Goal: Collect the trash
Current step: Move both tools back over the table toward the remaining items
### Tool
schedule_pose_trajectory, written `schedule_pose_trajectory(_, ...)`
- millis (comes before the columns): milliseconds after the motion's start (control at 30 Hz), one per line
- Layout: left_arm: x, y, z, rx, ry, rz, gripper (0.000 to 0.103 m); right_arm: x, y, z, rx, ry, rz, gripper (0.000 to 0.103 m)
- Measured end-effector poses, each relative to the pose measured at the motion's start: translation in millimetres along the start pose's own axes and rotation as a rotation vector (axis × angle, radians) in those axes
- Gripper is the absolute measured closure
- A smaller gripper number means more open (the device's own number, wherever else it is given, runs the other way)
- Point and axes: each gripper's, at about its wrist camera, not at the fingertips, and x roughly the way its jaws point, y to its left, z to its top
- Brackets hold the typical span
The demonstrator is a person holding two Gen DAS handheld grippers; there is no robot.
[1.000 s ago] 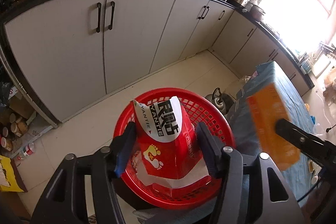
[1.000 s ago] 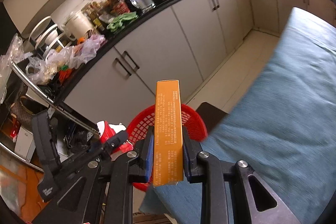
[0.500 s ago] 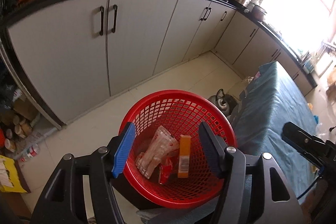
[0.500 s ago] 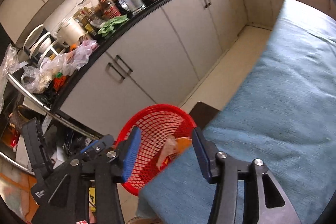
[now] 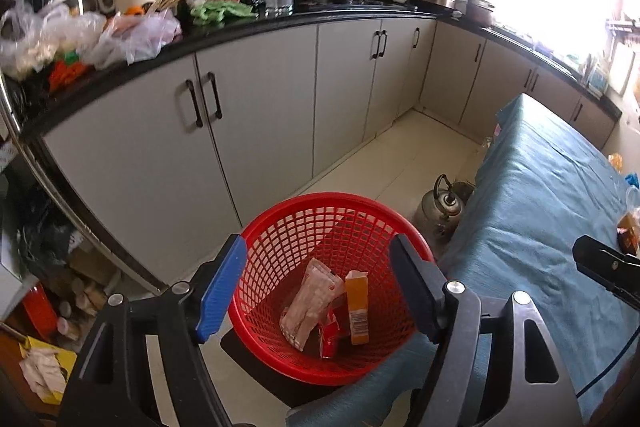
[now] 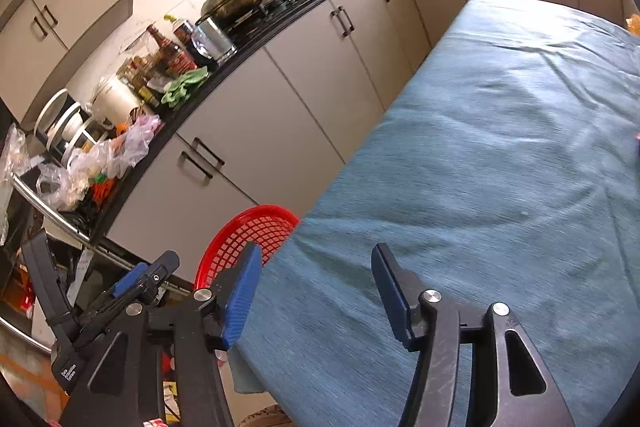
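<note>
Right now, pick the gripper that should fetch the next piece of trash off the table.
Right gripper: empty, jaws opening, already over the blue-clothed table. Left gripper, also empty and opening, faces the red basket.

A bright red plastic mesh basket (image 5: 328, 227), its wall a grid of small square holes, holds an orange carton (image 5: 356, 303) with a white barcode patch, a pale pink-and-white wrapper (image 5: 310, 297) and a red packet (image 5: 329, 335) with white marks. The surface beside it wears a teal-blue cloth (image 6: 500, 147) with a fine woven grain. The left gripper (image 5: 320, 291) has black arms and blue pads; the right gripper (image 6: 316, 295) shows the same black frame and blue ribbed pads. The cabinet doors (image 5: 264, 107) are pale grey with black handles under a glossy black countertop (image 5: 320, 17). A green cloth (image 5: 220, 11) lies there. The floor (image 5: 420, 143) is cream tile. A kettle (image 5: 442, 207) is dull silver.
</note>
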Motion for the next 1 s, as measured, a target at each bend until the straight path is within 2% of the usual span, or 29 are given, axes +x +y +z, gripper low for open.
schedule_pose_trajectory(300, -18.3, -27.7, -5.4, 0.054, -0.019, -0.024, 0.030, -34.2, -20.6, -12.1, 0.036, -0.049, -0.006, 0.040)
schedule_pose_trajectory(533, -33.1, -58.1, -11.8, 0.108, -0.028, -0.088, 0.026, -70.3, -48.0, -25.4, 0.084, -0.106, -0.041, 0.039)
schedule_pose_trajectory(733, -40.1, -101.5, -17.4, 0.192, 0.007, -0.204, 0.026, -111.5, -85.2, -39.4, 0.140, -0.168, -0.099, 0.035)
schedule_pose_trajectory(1000, -52.0, -176.4, -16.1, 0.305, 0.030, -0.364, 0.026, -177.6, -157.5, -65.2, 0.244, -0.234, -0.233, 0.033)
